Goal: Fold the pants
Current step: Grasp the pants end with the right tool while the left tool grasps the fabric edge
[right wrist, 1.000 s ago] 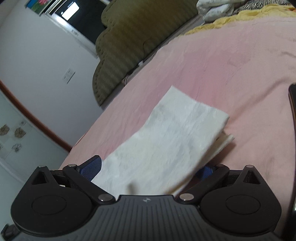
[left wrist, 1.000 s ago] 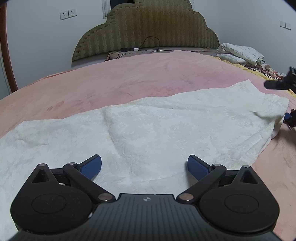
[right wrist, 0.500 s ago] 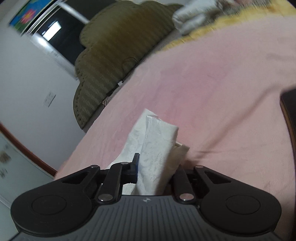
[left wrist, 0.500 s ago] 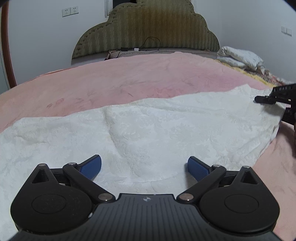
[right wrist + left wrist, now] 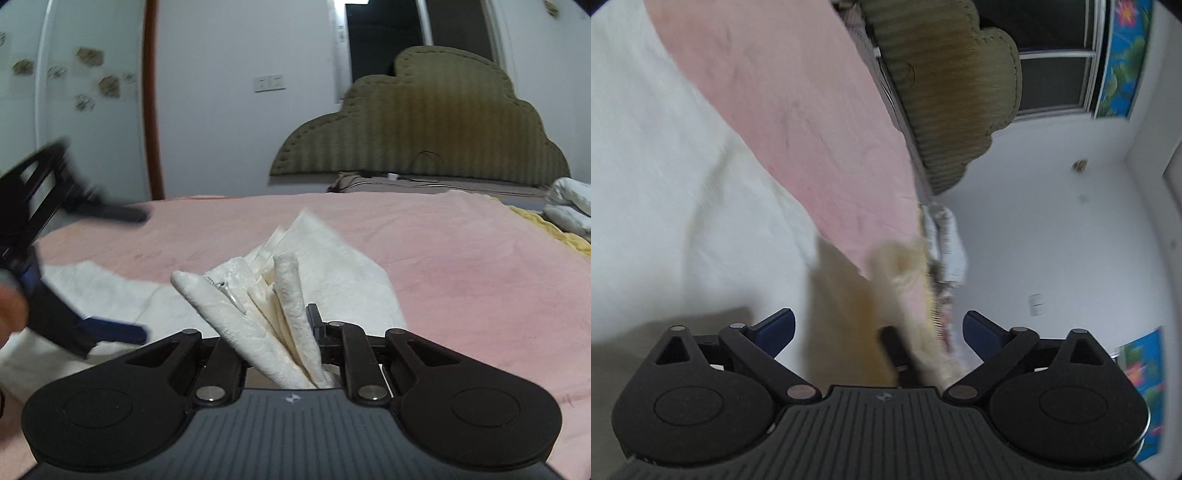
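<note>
White textured pants (image 5: 340, 258) lie across the pink bedspread (image 5: 461, 258). My right gripper (image 5: 280, 332) is shut on one bunched end of them, with folds and a zipper standing up between its fingers. In the left wrist view the picture is rolled on its side and the pants (image 5: 665, 166) fill the left part. My left gripper (image 5: 879, 328) is opening, its blue pads (image 5: 775, 326) wide apart. The lifted cloth and a dark finger of the right gripper (image 5: 894, 343) sit in the gap, untouched by the pads. In the right wrist view, my left gripper (image 5: 144, 273) is blurred.
An olive padded headboard (image 5: 424, 122) stands at the far end of the bed, with a cable in front of it. White bedding (image 5: 569, 206) and a yellow blanket (image 5: 546, 229) lie at the far right. A hand (image 5: 11, 314) shows at the left edge.
The right gripper shut on the end of the pants, lifted it and rolled level. The left gripper rolled sharply onto its side and came close to the right gripper.
</note>
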